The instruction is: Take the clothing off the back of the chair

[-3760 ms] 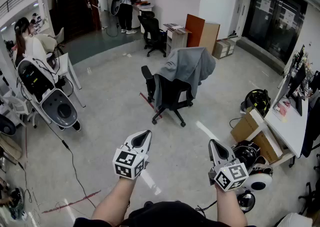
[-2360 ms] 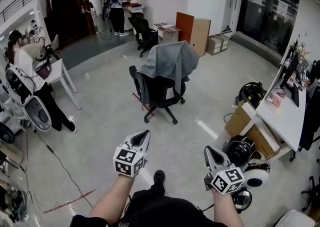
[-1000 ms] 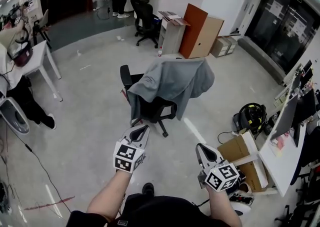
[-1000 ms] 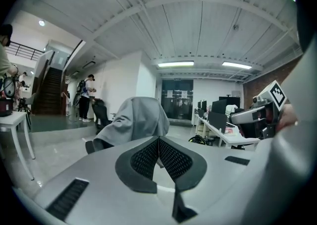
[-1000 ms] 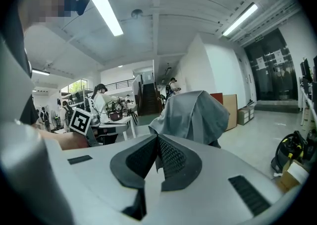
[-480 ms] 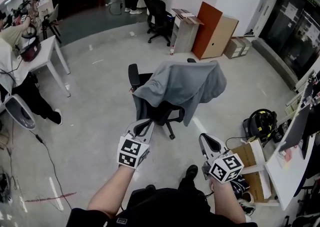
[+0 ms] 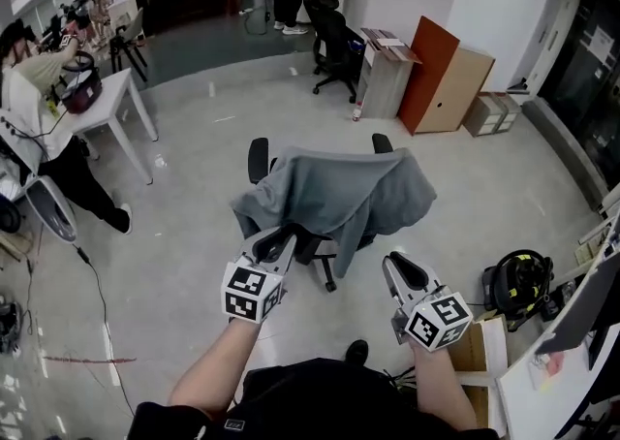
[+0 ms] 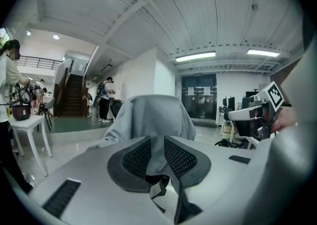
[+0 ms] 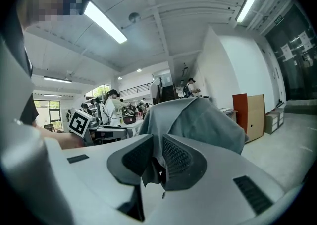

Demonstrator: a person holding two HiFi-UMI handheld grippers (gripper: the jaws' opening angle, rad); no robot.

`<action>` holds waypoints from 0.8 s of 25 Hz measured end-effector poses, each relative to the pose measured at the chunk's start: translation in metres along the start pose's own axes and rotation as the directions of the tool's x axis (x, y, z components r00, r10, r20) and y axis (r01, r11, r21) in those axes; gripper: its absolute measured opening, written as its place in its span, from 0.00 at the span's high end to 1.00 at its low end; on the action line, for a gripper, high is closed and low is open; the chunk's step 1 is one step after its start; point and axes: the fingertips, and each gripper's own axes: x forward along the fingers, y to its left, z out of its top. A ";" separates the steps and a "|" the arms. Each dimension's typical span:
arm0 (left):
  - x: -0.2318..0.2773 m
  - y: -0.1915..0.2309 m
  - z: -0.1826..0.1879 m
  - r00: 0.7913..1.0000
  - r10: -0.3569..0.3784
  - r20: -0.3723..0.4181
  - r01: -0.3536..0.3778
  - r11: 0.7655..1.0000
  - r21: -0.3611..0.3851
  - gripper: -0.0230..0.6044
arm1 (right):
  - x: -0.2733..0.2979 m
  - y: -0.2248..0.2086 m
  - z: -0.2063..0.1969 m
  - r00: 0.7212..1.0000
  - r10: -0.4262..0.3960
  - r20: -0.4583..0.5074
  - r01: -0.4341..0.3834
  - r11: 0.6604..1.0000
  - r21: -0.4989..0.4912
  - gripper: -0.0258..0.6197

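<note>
A grey garment (image 7: 334, 191) hangs over the back of a black office chair (image 7: 257, 155) in the middle of the floor. In the head view my left gripper (image 7: 278, 237) is at the garment's near left hem and my right gripper (image 7: 395, 262) just short of its near right side. Both point at it. The left gripper view shows the garment (image 8: 153, 115) through the gap of my left gripper (image 8: 157, 154), whose jaws are opening with nothing between them. My right gripper (image 9: 156, 157) also has its jaws opening, narrowly parted, with the garment (image 9: 198, 117) beyond them.
A white table (image 7: 107, 99) with a person beside it stands at the left. Orange and wooden boards (image 7: 446, 75) and another black chair (image 7: 334, 41) are at the back. A black helmet-like object (image 7: 518, 278) and a cardboard box (image 7: 475, 346) sit on the right.
The chair has come much nearer as I walked up to it. Both grippers now reach the garment's near edge. Their jaws, shut before, stand slightly parted.
</note>
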 end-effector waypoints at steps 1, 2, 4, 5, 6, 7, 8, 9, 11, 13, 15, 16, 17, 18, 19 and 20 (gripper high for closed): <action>0.012 -0.009 0.004 1.000 0.010 -0.004 -0.010 1.000 0.002 0.85 | -0.001 -0.018 0.001 1.000 0.010 -0.006 -0.010 1.000 0.002 0.83; 0.023 -0.017 0.007 1.000 0.024 -0.008 -0.024 1.000 0.005 0.85 | -0.003 -0.037 0.000 1.000 0.018 -0.014 -0.018 1.000 0.005 0.82; 0.044 -0.029 0.014 0.998 0.064 -0.015 -0.064 0.998 -0.002 0.83 | -0.004 -0.074 -0.001 0.999 0.031 -0.033 -0.030 0.999 0.016 0.79; 0.053 -0.033 0.017 0.996 0.085 -0.021 -0.086 0.996 -0.009 0.82 | -0.004 -0.090 -0.002 0.998 0.039 -0.041 -0.038 0.999 0.024 0.78; 0.061 -0.037 0.018 0.994 0.104 -0.028 -0.104 0.994 -0.016 0.82 | -0.004 -0.102 -0.003 0.998 0.051 -0.048 -0.049 0.998 0.030 0.76; 0.067 -0.040 0.019 0.992 0.120 -0.035 -0.120 0.993 -0.019 0.81 | -0.003 -0.112 -0.005 0.996 0.065 -0.056 -0.063 0.997 0.033 0.75; 0.072 -0.043 0.018 0.990 0.135 -0.040 -0.136 0.991 -0.021 0.80 | -0.002 -0.120 -0.007 0.995 0.079 -0.064 -0.077 0.997 0.032 0.74; 0.076 -0.045 0.018 0.988 0.150 -0.044 -0.151 0.988 -0.023 0.80 | -0.001 -0.127 -0.010 0.993 0.092 -0.073 -0.090 0.996 0.029 0.73; 0.078 -0.046 0.018 0.982 0.180 -0.050 -0.182 0.983 -0.024 0.79 | 0.003 -0.139 -0.012 0.990 0.111 -0.090 -0.109 0.994 0.026 0.71; 0.075 -0.038 0.018 0.976 0.213 -0.054 -0.215 0.976 -0.024 0.78 | 0.011 -0.145 -0.009 0.988 0.122 -0.097 -0.121 0.992 0.021 0.69; 0.071 -0.023 0.019 0.970 0.236 -0.054 -0.238 0.971 -0.034 0.75 | 0.023 -0.150 -0.001 0.988 0.119 -0.099 -0.119 0.993 0.005 0.67; 0.069 -0.015 0.020 0.969 0.241 -0.052 -0.243 0.969 -0.036 0.71 | 0.029 -0.151 0.004 0.989 0.110 -0.097 -0.111 0.994 -0.003 0.66; 0.067 -0.006 0.021 0.968 0.244 -0.049 -0.246 0.969 -0.030 0.67 | 0.036 -0.152 0.008 0.991 0.099 -0.092 -0.101 0.995 -0.008 0.65; 0.064 0.004 0.022 0.967 0.250 -0.046 -0.251 0.968 -0.017 0.64 | 0.043 -0.150 0.012 0.992 0.090 -0.085 -0.091 0.996 -0.011 0.63; 0.061 0.014 0.022 0.965 0.257 -0.045 -0.258 0.966 -0.004 0.62 | 0.050 -0.147 0.015 0.993 0.083 -0.080 -0.085 0.996 -0.015 0.62; 0.059 0.023 0.022 0.964 0.262 -0.044 -0.262 0.965 0.002 0.60 | 0.056 -0.144 0.017 0.994 0.077 -0.079 -0.079 0.997 -0.022 0.60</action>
